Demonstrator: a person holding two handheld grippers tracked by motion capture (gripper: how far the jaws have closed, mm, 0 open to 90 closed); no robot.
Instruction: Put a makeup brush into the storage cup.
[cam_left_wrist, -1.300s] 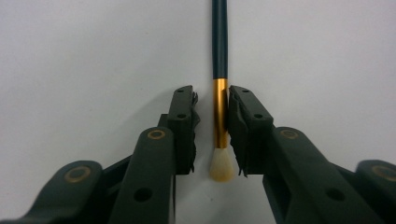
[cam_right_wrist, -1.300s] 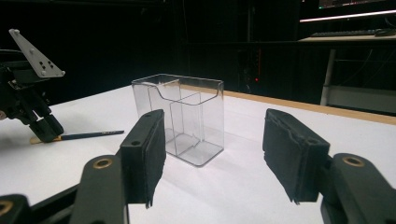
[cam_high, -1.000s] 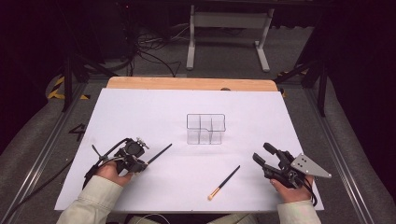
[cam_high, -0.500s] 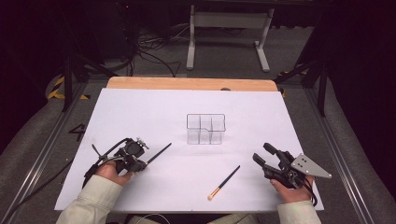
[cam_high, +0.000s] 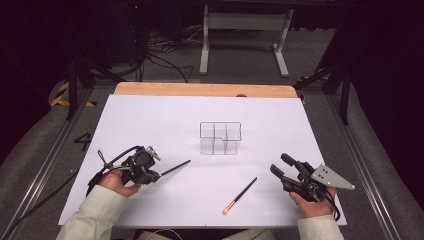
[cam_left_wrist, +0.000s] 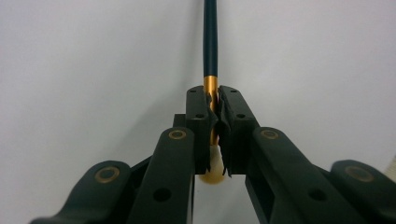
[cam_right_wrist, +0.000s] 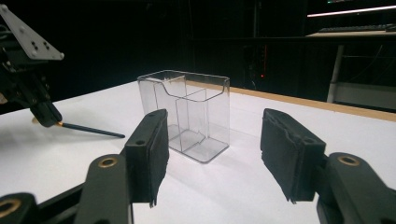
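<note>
1. Near-left on the white surface (cam_high: 150, 120), left tool (cam_high: 159, 174) is clamped on a dark brush (cam_high: 176, 168) by its gold ferrule.
2. Right tool (cam_high: 280, 165) hangs released near right, nothing in it; second brush (cam_high: 240, 195) lies loose between them.

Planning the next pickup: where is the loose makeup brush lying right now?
In the high view, the loose makeup brush lies on the white table cover near the front edge, right of centre, between the clear organizer and the right gripper.
</note>
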